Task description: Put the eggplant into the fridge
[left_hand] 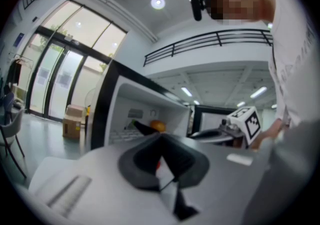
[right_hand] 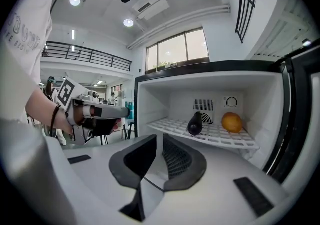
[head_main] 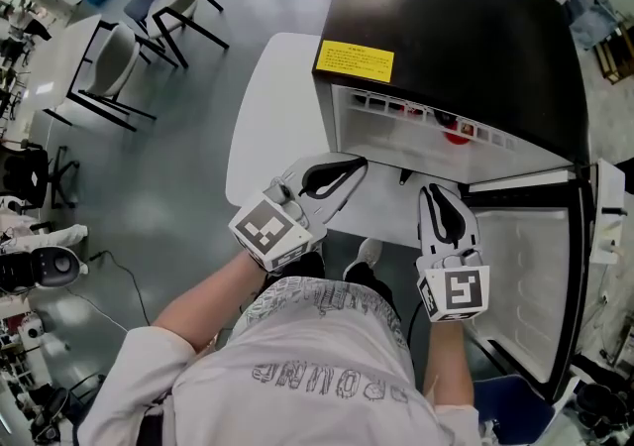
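While the fridge (head_main: 446, 28) stands with its door (head_main: 525, 276) swung wide open, both grippers are held just in front of its upper compartment and outside of it. The eggplant (right_hand: 195, 123) is already inside the fridge. It lies on the white wire shelf (right_hand: 167, 126) of that compartment, towards the back wall, and the right gripper view shows its dark body almost end-on. On the same shelf, nearer to the door side of the fridge, sits an orange (right_hand: 232, 122); the two are near each other but apart. The right gripper (right_hand: 159, 148) faces straight into the fridge. Its jaws stand a narrow gap apart with nothing between them, so it grasps nothing. The left gripper (left_hand: 161, 145) is before the other side of the fridge opening, the side away from the door. Its black pads are pressed together at the tips, and they hold nothing either. On the back wall of the fridge, behind the eggplant, there is a small vent grille (right_hand: 203, 105), and behind the orange a round dial (right_hand: 231, 102). On the black top of the fridge, near its front edge, a yellow label (head_main: 354, 60) is stuck. A white table (head_main: 263, 127) shows beside the fridge, on the side away from the door.
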Demonstrator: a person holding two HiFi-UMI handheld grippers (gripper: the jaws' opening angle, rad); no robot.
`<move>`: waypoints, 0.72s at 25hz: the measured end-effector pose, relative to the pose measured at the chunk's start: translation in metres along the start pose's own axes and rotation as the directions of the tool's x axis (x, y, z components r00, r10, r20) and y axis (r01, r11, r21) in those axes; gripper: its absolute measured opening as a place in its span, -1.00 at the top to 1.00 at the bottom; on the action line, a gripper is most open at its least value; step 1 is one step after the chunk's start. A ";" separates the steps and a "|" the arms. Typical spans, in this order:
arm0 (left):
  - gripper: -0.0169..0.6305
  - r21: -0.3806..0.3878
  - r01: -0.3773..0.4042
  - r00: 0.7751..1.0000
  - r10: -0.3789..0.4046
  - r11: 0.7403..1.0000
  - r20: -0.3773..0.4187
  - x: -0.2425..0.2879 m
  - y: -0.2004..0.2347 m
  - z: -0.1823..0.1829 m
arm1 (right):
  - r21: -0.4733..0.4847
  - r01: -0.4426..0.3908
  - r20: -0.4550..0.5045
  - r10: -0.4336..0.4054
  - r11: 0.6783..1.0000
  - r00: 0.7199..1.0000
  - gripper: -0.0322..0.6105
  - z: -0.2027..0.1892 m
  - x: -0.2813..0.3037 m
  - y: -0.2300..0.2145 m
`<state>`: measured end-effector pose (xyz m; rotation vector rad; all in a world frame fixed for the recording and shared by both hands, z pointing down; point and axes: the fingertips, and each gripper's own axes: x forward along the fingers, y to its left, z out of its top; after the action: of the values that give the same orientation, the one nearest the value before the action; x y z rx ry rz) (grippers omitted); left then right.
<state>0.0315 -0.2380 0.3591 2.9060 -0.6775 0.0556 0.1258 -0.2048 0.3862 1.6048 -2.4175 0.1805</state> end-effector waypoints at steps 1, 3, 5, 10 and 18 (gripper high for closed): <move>0.93 0.001 0.000 1.000 0.000 1.000 0.001 0.000 0.000 0.000 | -0.002 -0.001 0.003 0.001 1.000 1.000 0.78 0.002 0.000 0.000; 0.93 0.003 0.000 1.000 0.000 1.000 0.002 0.002 0.000 0.001 | -0.006 -0.002 0.011 0.002 1.000 1.000 0.80 0.006 0.001 -0.002; 0.93 0.003 -0.001 1.000 0.001 1.000 0.003 0.004 0.001 0.002 | -0.009 -0.003 0.015 0.003 1.000 1.000 0.81 0.008 0.002 -0.003; 0.93 0.004 0.000 1.000 0.000 1.000 0.004 0.007 0.001 0.003 | -0.009 -0.007 0.015 0.007 1.000 1.000 0.83 0.008 0.004 -0.006; 0.93 0.006 -0.009 1.000 0.009 1.000 0.010 0.008 0.001 0.005 | -0.018 -0.016 0.027 0.016 1.000 1.000 0.88 0.015 0.003 -0.008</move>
<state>0.0385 -0.2431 0.3547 2.9111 -0.6932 0.0446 0.1299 -0.2141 0.3728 1.5907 -2.4454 0.1405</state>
